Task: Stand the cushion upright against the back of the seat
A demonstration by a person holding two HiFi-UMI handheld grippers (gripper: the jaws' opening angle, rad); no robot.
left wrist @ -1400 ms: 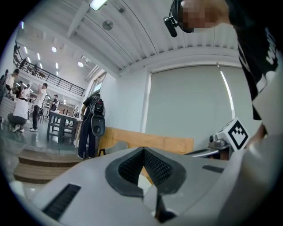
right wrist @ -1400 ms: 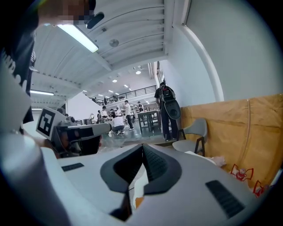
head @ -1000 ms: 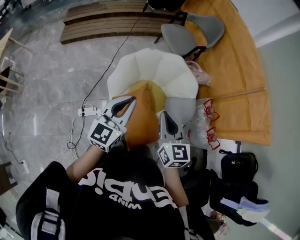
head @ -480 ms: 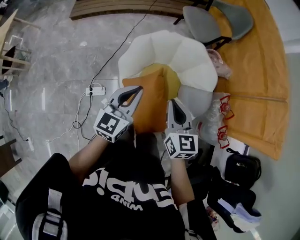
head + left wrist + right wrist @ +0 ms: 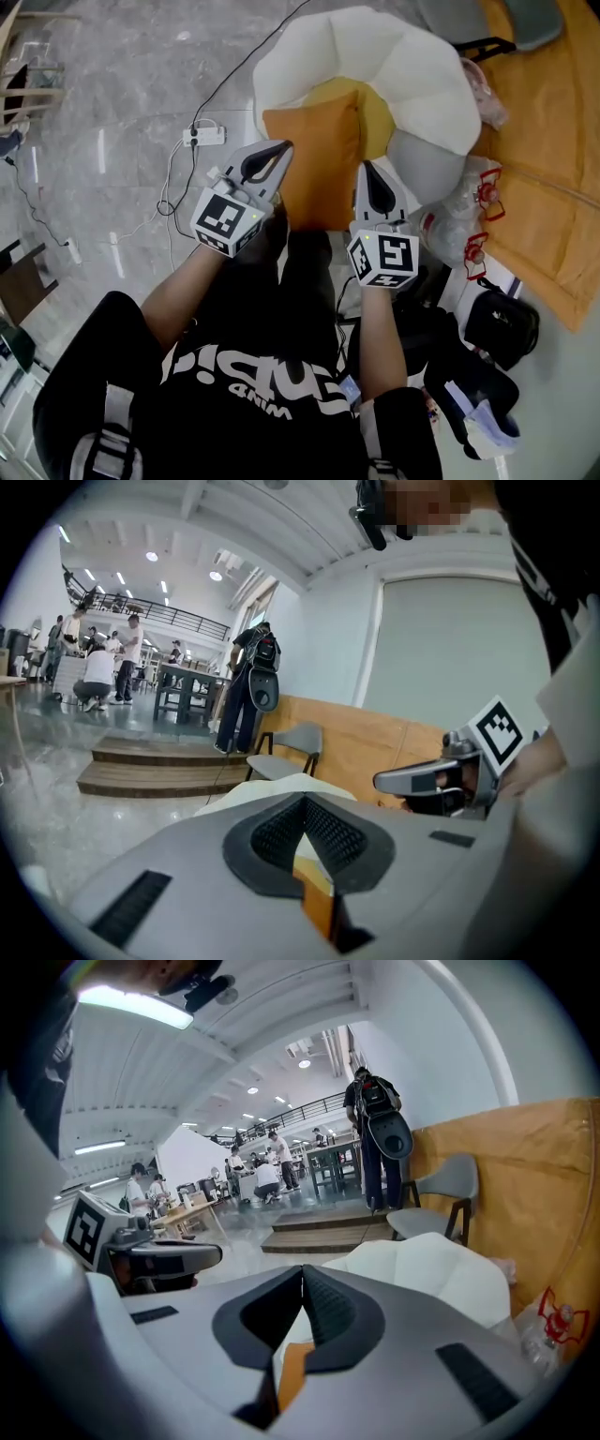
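Grey marble floor, white armchair w/ the orange cushion on its yellow seat, not yet upright vs the back. Left gripper & right gripper are both closed tight at its side edges, w/ orange showing in each slit; can't tell if it's pinched. Risk IMO: such a thin hold on the fabric slips and the cushion flops fwd off the seat.

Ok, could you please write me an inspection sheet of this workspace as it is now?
Surface: grey marble floor; white chair with yellow seat.
Job's things: orange cushion over the seat, held at both sides; whether it touches the chair back cannot be told.
Clutter: plastic bags and black bag right of the chair.
Grippers: left gripper and right gripper both shut on the cushion.
Cables: power strip with cables on the floor, left of the chair.
Surroundings: brown board; people far behind.
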